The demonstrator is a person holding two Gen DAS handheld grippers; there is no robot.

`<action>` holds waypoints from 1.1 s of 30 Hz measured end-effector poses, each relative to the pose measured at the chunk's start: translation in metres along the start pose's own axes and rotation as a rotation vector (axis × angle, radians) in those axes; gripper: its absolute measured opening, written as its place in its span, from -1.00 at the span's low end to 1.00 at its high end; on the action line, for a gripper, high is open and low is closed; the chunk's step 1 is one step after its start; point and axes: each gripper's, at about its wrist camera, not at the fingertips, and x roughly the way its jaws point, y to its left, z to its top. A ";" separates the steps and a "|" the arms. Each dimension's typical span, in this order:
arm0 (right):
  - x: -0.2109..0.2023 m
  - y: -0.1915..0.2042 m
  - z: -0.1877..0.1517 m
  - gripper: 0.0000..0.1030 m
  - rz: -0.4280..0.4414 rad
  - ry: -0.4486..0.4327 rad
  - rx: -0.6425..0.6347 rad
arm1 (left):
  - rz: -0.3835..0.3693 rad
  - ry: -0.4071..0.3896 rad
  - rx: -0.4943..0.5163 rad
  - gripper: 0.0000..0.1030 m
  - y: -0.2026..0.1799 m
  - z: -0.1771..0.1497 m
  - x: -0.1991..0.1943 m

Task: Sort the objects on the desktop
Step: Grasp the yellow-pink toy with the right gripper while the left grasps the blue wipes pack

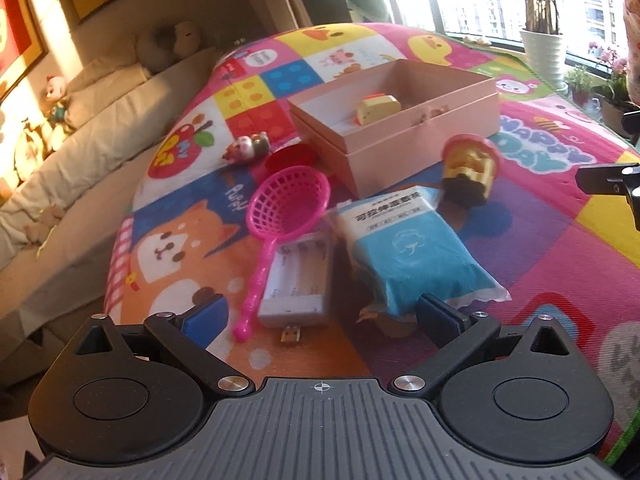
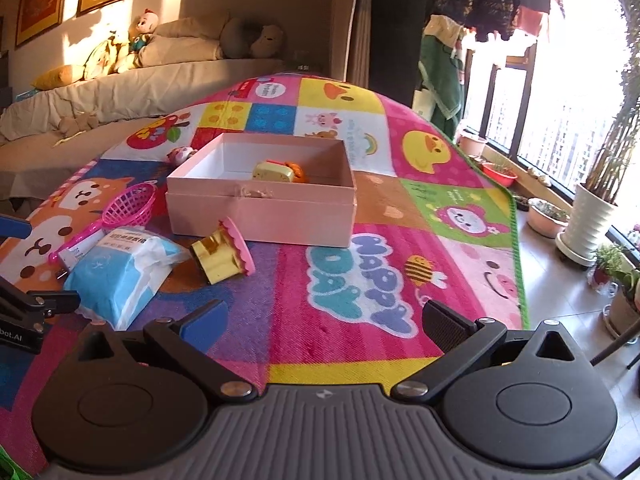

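On the patterned mat [image 2: 360,240], a pink cardboard box [image 2: 264,216] holds one yellow toy [image 2: 276,171]; both grippers, left [image 1: 320,320] and right [image 2: 324,320], gape empty.

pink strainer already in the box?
No. The pink strainer lies on the mat outside the pink box, its handle across the white battery charger; only a yellow toy sits inside.

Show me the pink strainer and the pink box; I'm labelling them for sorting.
pink strainer [image 1: 289,201], left wrist view, on its mesh bowl.
pink box [image 2: 264,216], right wrist view, on its near outer wall.
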 end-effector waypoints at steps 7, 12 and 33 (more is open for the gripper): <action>0.022 0.008 0.005 1.00 0.051 0.022 -0.034 | -0.005 0.021 -0.009 1.00 0.005 0.001 0.009; 0.044 0.017 0.016 1.00 0.154 0.026 -0.065 | 0.050 0.007 -0.026 1.00 0.025 0.003 0.014; 0.038 0.009 0.046 -0.18 0.264 0.062 -0.115 | -0.243 0.044 -0.070 0.34 -0.027 0.032 0.046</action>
